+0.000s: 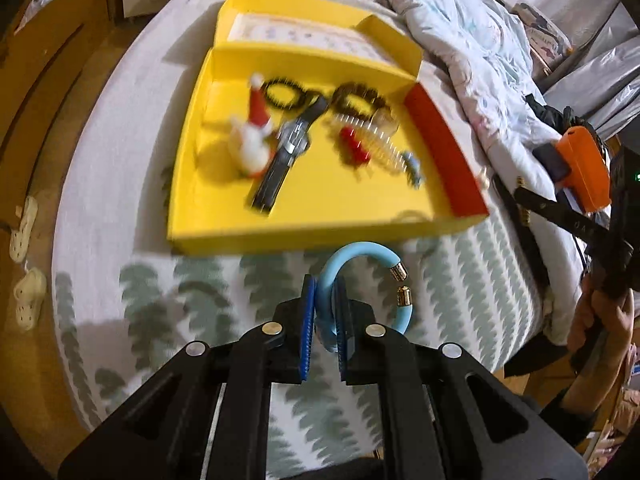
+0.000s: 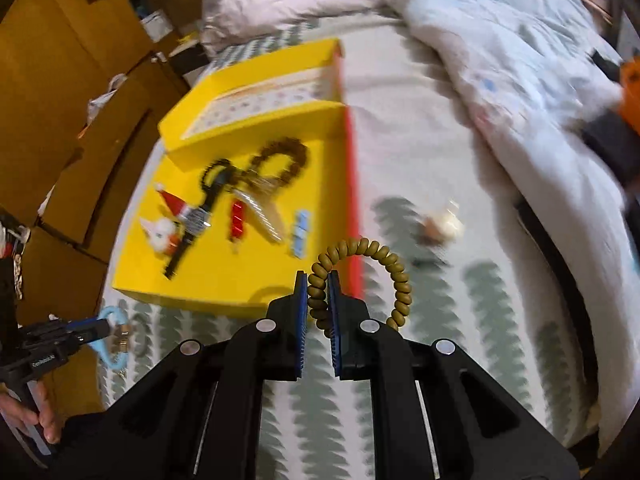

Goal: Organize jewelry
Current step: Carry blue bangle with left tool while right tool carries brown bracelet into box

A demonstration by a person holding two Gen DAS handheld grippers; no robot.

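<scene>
In the left wrist view, the left gripper [image 1: 325, 312] is pinching a blue bangle [image 1: 352, 264] between its narrow-set pads, the open ring arching from the fingertips toward one o'clock, its two gold end caps [image 1: 402, 282] facing each other at the three o'clock side. In the right wrist view, the right gripper [image 2: 318, 296] is clamping an olive beaded bracelet [image 2: 384, 268] the same way, the loop rising toward one o'clock.

The yellow box [image 1: 224, 240] is lying just beyond both sets of fingertips: at twelve o'clock from the left gripper, at ten to eleven o'clock from the right, whose bracelet is overlapping the box's red side wall [image 2: 354, 200] in the picture. Judging by this, both hands need to carry forward over the near wall, the left along the straighter line.

Farther in, the box is holding a watch [image 1: 288, 148], dark bead loops, a red piece and a small Santa figure [image 1: 254, 136], all smeared by motion blur. A pale little object [image 2: 440, 224] is lying on the patterned bedcover [image 2: 500, 300] at one o'clock; what it is cannot be made out.
</scene>
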